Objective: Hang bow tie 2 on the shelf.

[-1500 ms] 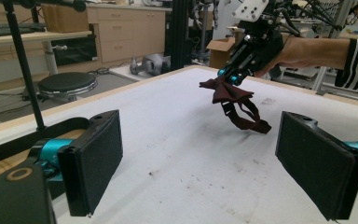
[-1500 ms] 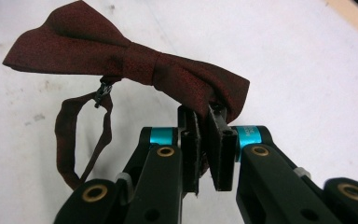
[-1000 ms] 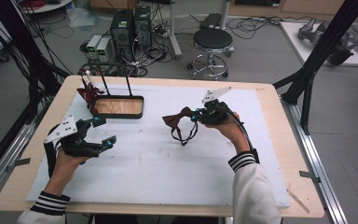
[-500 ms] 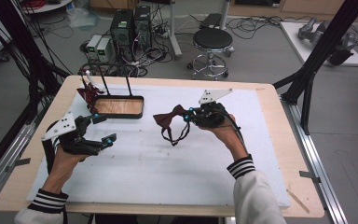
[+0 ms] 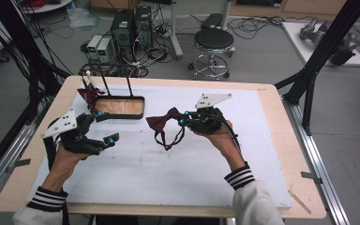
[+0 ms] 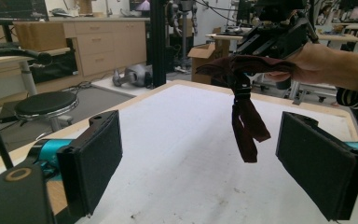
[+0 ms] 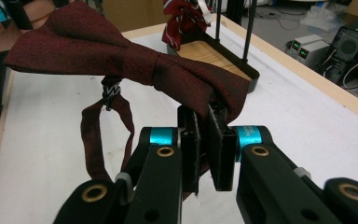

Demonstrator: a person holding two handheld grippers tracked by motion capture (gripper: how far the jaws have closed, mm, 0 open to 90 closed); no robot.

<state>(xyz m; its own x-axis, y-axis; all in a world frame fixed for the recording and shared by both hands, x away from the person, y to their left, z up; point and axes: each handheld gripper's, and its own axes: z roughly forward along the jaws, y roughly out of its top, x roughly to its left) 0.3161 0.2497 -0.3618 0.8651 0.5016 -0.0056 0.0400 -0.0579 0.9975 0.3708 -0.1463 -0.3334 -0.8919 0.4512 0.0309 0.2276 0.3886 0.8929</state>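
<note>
The right gripper (image 5: 182, 121) pinches a dark red bow tie (image 5: 161, 123), held above the tabletop's middle. The left gripper (image 5: 104, 127) waits spread wide. Likely bound for the rack (image 5: 120, 107); placing remains.

Robotics lab, black frame struts (image 5: 319, 51), computer towers (image 5: 132, 26) with tangled cables on floor, stool (image 5: 214, 40)

- Stool (image 5: 214, 40): black round seat, on the floor just beyond the table's (image 5: 267, 101) far edge.
- Computer towers (image 5: 133, 23): two, dark, beyond the table's far left part.
- Grey boxes (image 5: 99, 47): two, small, near the table's far left corner.
- Cables (image 5: 262, 23): strewn on the floor, well beyond the table.
- Black post (image 5: 318, 61): slanted, at the table's right.
</note>
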